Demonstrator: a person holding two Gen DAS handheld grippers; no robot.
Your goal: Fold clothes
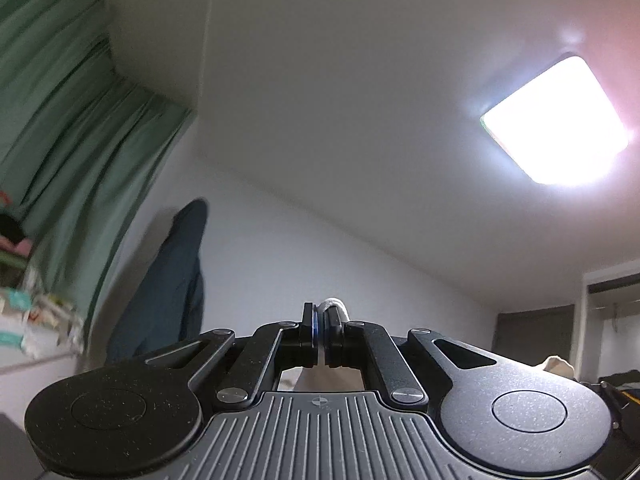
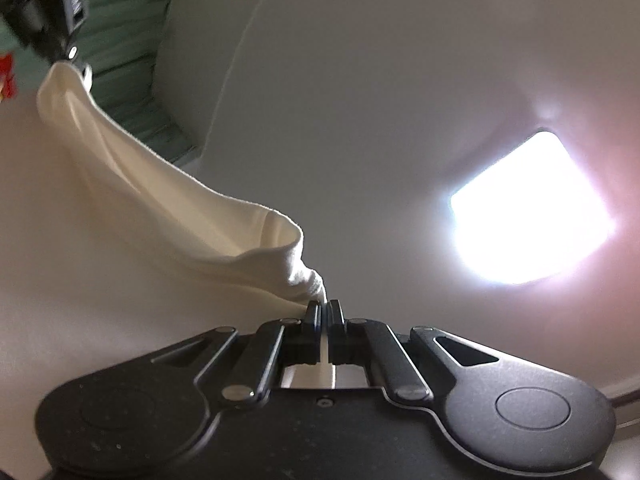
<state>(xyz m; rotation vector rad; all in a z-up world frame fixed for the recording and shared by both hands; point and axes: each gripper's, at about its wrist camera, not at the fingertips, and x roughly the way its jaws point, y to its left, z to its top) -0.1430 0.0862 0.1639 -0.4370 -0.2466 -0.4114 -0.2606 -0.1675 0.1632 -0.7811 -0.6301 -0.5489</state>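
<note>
Holding a cream garment (image 2: 120, 208) up in the air, we have both claws tilted toward the white ceiling (image 1: 360, 100). Our right claw (image 2: 325, 312) is closed on a bunched edge of the cloth, which squeezes up between its jaws and spreads away to the left in a broad sheet that fills the left of the right wrist view. At the far upper corner of that sheet we see our left claw (image 2: 78, 66), dark and blurred, pinching the other end, so the top edge sags between the two.

In the left wrist view, our left claw (image 1: 320, 322) is clamped shut on a small tuft of the same pale cloth, which pokes out just above the jaws.

A square ceiling light (image 1: 556, 120) glares on the right. Green curtains (image 1: 68, 120) hang on the left, and a dark blue garment (image 1: 172, 280) hangs against the wall beside them.
</note>
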